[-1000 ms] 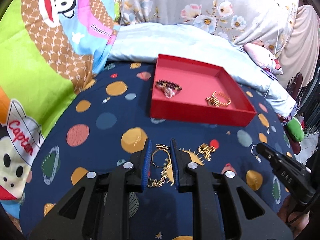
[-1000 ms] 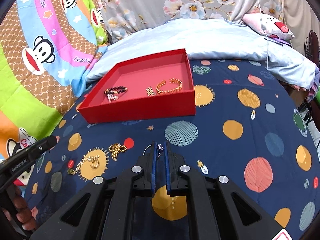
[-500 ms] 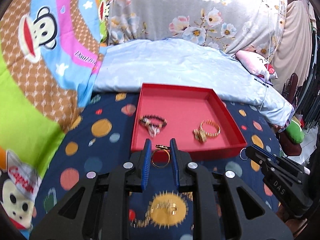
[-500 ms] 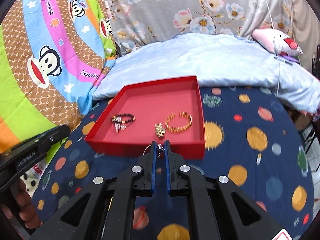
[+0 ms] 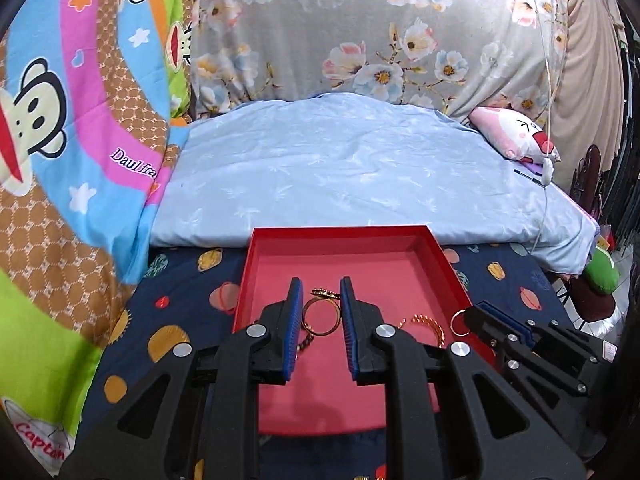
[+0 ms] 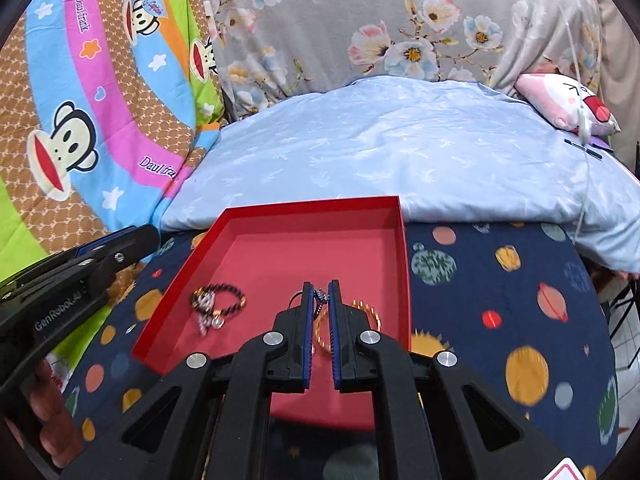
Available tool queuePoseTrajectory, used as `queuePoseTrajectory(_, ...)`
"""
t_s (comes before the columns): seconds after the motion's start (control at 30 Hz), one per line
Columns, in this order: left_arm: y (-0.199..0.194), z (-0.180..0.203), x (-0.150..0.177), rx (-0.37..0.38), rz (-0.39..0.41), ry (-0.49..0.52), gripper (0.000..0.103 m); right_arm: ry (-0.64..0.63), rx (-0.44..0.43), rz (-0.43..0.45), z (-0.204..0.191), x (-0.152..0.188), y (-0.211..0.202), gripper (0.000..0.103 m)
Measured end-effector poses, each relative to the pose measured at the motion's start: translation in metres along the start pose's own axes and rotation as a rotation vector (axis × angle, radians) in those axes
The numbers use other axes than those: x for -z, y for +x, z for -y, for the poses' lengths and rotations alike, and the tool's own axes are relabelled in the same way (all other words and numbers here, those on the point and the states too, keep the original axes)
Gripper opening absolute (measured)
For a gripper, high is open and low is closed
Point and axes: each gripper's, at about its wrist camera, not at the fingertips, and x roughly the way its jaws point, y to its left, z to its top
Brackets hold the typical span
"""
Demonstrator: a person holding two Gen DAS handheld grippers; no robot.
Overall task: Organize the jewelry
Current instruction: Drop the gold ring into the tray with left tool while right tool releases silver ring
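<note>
A red tray (image 5: 340,233) lies on the navy planet-print sheet. My left gripper (image 5: 320,286) hovers over its near half, shut on a gold ring (image 5: 321,317) with a small studded top. My right gripper (image 6: 319,286) is also over the tray, shut on a small silver ring (image 6: 320,295) whose hoop shows in the left wrist view (image 5: 458,322). On the tray floor lie a dark beaded bracelet (image 6: 218,302) with charms at the left and a gold bangle (image 6: 370,314) at the right, half hidden behind my fingers.
A light blue pillow (image 5: 360,168) lies right behind the tray, with a grey floral cloth (image 5: 380,32) above it. A monkey-print blanket (image 6: 80,120) rises on the left. A pink plush pillow (image 6: 568,104) and a white cable (image 5: 546,160) are at the far right. A hand (image 6: 44,420) holds the left gripper.
Both grippers rose off the sheet and moved forward over the tray, each carrying its ring. The gold chain and small gold piece left on the sheet have dropped out of view.
</note>
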Motion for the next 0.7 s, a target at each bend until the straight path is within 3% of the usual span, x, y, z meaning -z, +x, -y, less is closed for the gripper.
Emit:
queuePoseTrajectory(0.37, 0.059, -0.001, -0.009, -0.023, -0.059, -0.010, 0.018, -0.020, 0.000, -0.049, -0.005, -0.018, 0.054, 0.007)
queuePoseTrajectory(0.7, 0.079, -0.004, -0.009, -0.026, -0.071, -0.020, 0.019, -0.022, -0.002, -0.089, -0.006, -0.016, 0.077, 0.007)
